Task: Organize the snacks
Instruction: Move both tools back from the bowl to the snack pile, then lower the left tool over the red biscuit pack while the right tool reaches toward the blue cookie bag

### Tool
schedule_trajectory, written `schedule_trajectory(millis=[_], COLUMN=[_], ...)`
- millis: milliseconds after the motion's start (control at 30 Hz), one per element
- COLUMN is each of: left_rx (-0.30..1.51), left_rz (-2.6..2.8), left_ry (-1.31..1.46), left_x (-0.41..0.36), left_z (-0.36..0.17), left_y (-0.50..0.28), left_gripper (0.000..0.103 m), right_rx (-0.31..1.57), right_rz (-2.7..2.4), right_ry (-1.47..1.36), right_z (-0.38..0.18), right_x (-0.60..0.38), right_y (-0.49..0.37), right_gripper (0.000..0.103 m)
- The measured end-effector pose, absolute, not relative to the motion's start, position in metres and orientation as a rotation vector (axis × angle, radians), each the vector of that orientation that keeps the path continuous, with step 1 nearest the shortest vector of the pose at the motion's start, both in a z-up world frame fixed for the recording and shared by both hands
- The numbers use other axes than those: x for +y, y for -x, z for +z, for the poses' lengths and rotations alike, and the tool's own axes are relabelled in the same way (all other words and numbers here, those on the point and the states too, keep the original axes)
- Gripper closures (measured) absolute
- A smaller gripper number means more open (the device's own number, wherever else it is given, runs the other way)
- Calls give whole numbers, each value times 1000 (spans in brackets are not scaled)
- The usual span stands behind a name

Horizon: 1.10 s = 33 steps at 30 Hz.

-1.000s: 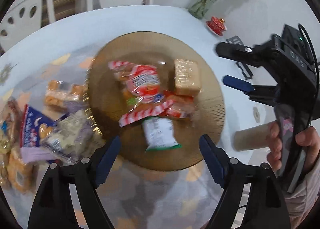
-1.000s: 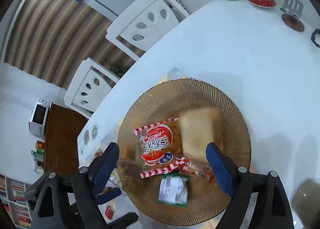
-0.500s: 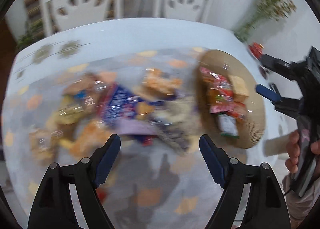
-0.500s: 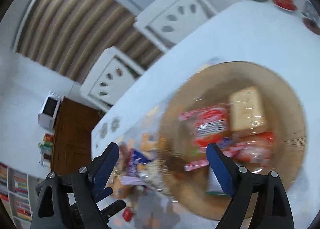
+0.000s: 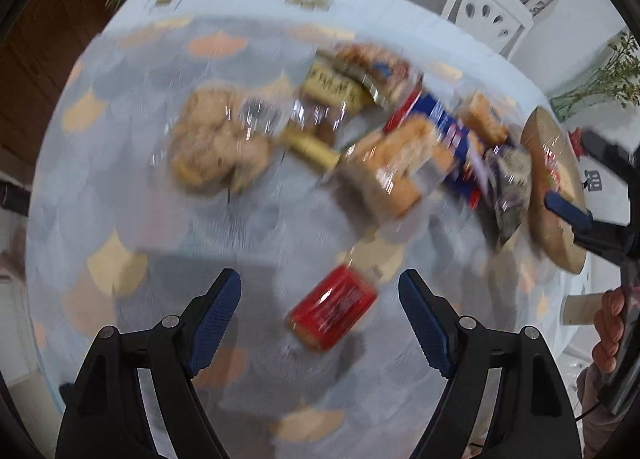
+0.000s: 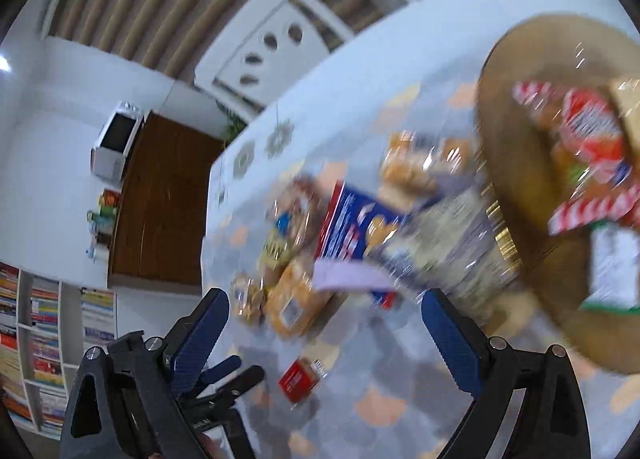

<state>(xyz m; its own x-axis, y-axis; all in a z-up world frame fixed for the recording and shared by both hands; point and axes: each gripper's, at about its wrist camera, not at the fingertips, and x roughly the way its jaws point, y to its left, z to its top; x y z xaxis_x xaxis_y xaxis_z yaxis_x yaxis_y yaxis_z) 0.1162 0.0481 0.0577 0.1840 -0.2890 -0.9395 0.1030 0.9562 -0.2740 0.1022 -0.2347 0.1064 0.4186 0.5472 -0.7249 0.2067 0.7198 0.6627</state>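
One brown plate (image 6: 516,107), one small red packet (image 5: 332,309) lying apart on the table (image 5: 120,163). Two white chairs (image 5: 486,13). Loose snack pile (image 5: 360,131) too blurred to count.

Red packet (image 5: 331,309), blue box (image 6: 352,227), amber plate (image 6: 516,71).

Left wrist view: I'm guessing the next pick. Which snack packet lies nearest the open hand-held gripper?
The small red packet, lying alone between the left hand-held gripper fingers, apart from the pile.
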Motion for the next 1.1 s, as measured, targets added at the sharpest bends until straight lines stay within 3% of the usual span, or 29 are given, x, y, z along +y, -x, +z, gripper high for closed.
schedule_trajectory(millis=[233, 267, 300, 333, 433, 500, 700, 1100], left_rx=[1398, 1392, 1361, 1349, 1262, 1247, 1176, 1164], left_rz=[-328, -347, -385, -393, -348, -355, -374, -388], left_ry=[47, -3, -50, -111, -318, -264, -270, -276], left_x=[35, 31, 24, 16, -6, -1, 4, 1], left_z=[28, 22, 21, 17, 12, 11, 11, 9], left_y=[-94, -91, -86, -81, -65, -64, -54, -56], left_gripper=[21, 16, 2, 1, 0, 0, 0, 0], right_rx=[1243, 1253, 1259, 1265, 1344, 1201, 1169, 1264], right_rz=[302, 296, 289, 286, 273, 298, 355, 317], right_ry=[-781, -797, -815, -827, -865, -921, -1097, -892], right_z=[73, 65, 56, 50, 8, 10, -8, 4], right_x=[-178, -173, -169, -166, -155, -163, -182, -160], right_y=[-122, -124, -128, -130, -143, -141, -141, -154], right_gripper=[7, 7, 7, 7, 6, 0, 0, 0])
